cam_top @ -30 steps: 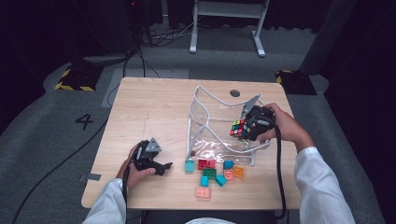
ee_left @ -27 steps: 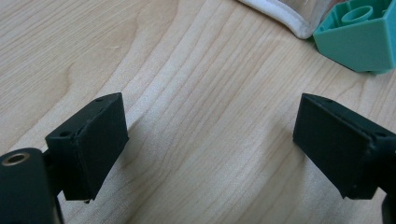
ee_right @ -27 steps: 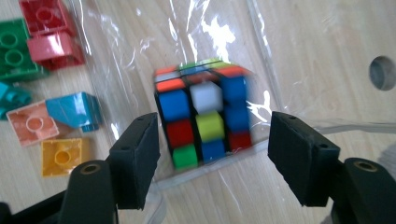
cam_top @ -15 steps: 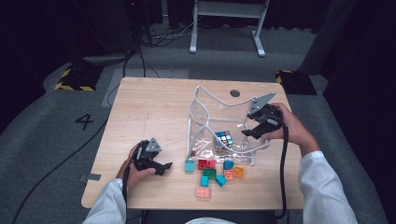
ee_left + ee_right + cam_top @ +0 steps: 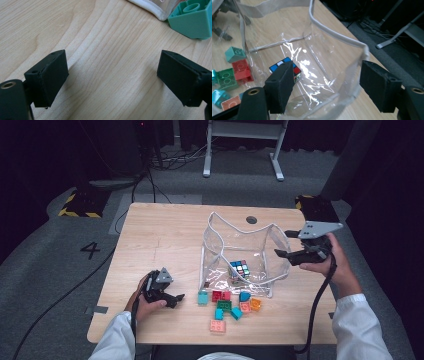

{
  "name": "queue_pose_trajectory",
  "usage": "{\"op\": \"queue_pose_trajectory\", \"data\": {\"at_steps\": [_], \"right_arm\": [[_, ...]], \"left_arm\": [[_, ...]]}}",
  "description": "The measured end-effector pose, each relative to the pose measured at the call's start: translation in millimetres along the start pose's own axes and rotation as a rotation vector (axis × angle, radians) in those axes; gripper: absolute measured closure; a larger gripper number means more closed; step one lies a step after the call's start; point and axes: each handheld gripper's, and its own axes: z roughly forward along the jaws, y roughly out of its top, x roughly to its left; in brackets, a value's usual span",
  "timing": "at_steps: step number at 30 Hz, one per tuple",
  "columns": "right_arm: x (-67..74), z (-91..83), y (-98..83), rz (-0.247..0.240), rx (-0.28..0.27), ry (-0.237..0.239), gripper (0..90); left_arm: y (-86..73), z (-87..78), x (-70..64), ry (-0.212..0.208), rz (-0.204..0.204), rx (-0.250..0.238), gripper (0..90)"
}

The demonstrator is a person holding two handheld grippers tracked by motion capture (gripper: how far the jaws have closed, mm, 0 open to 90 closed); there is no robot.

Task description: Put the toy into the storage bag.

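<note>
Clear, crinkled plastic forms the bag (image 5: 240,250), a soft-sided pouch with a pale fabric rim that stands open on the light wooden surface (image 5: 160,235). Its walls catch bright glare and wrinkle at the folds. Inside, on the bag's floor, lies a puzzle cube (image 5: 240,269), a small black-framed block faced with coloured squares; in the right gripper view it shows blue, white and red tiles (image 5: 285,66) through the plastic.

Just outside the bag's near wall lies a loose scatter of toy bricks (image 5: 227,305): hard, glossy plastic blocks with round studs, in teal, red, green, orange and pink.

The right hand-held gripper (image 5: 287,255) hangs just beside the bag's right rim. Its matt black, foam-like pads have just been opening and now stand wide apart, gripping nothing, with the rim of the bag seen between them.

The left hand-held gripper (image 5: 175,299) rests low on the surface left of the bricks, spread wide and empty, bare wood grain between its pads (image 5: 53,75).
</note>
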Motion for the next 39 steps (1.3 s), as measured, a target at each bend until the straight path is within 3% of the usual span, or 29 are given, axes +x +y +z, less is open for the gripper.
{"op": "queue_pose_trajectory", "data": {"at_steps": [8,18,25,39], "right_arm": [[0.4,-36.5,-19.7,0.036,-0.057,-0.062,27.5],[8.1,-49.3,-50.1,0.055,-0.071,-0.078,26.5],[17.1,-43.0,-73.8,0.075,-0.057,-0.081,26.3],[45.5,-3.2,-137.3,0.17,-0.002,0.031,28.5]], "left_arm": [[0.0,0.1,-0.2,-0.002,-0.002,0.0,10.1],[-0.1,0.3,-0.2,-0.002,-0.003,-0.002,10.1],[-0.1,0.2,-0.2,-0.002,-0.002,-0.001,10.1],[-0.1,0.2,-0.3,-0.005,-0.004,0.0,10.1]]}}
